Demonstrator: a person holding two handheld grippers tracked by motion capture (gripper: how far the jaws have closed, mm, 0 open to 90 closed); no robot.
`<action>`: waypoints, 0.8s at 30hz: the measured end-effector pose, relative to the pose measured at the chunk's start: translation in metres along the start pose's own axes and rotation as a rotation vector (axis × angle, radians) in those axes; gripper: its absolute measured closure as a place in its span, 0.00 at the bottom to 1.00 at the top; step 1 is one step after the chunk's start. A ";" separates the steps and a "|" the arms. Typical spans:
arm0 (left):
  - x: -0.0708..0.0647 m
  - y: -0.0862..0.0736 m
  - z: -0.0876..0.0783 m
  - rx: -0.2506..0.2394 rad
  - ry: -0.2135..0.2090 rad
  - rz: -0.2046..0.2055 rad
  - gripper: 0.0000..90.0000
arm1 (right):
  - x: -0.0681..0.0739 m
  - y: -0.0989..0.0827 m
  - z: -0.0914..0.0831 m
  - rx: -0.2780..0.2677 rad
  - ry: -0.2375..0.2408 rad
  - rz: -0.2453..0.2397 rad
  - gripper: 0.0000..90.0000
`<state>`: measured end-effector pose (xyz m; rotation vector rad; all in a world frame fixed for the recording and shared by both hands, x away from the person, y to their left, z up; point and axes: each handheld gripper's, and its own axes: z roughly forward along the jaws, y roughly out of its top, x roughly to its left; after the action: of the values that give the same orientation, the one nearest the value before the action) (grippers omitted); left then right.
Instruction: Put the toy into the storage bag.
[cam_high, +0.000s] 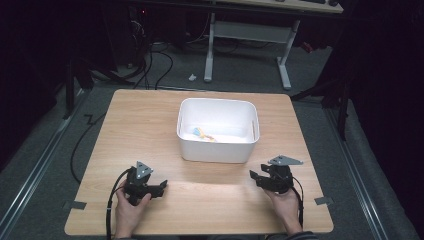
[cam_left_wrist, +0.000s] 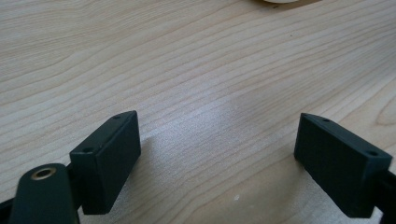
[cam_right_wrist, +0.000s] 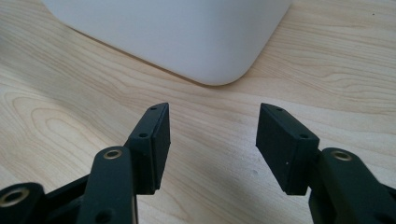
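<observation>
A white plastic bin (cam_high: 218, 131) stands at the middle of the wooden table (cam_high: 145, 120), with a small yellow and blue item (cam_high: 202, 134) lying inside it. My left gripper (cam_high: 161, 187) rests low over the table at the front left, jaws wide apart with bare wood between them (cam_left_wrist: 217, 158). At the front right, my right gripper (cam_high: 255, 177) is held just before the bin's near right corner (cam_right_wrist: 219, 70). Its jaws stand open with nothing between them (cam_right_wrist: 212, 135).
Bits of grey tape (cam_high: 74, 204) mark the table's front corners. A white-legged desk (cam_high: 248, 35) stands on the floor beyond the table, and cables (cam_high: 150, 65) lie on the floor at the back left. Bare wood stretches between the two grippers.
</observation>
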<state>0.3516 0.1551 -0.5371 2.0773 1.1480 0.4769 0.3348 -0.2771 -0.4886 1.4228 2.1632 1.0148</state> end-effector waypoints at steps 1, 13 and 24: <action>0.000 0.000 0.000 0.000 0.000 0.000 0.17 | 0.001 -0.001 0.001 0.003 0.001 0.003 0.50; 0.000 0.000 0.000 0.000 0.000 0.000 0.17 | 0.010 -0.007 0.014 0.003 -0.008 -0.024 0.50; 0.000 0.000 0.000 0.000 0.000 0.001 0.17 | 0.018 -0.012 0.025 0.020 -0.022 -0.065 0.50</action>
<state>0.3516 0.1550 -0.5371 2.0780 1.1478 0.4772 0.3353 -0.2548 -0.5125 1.3568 2.1943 0.9531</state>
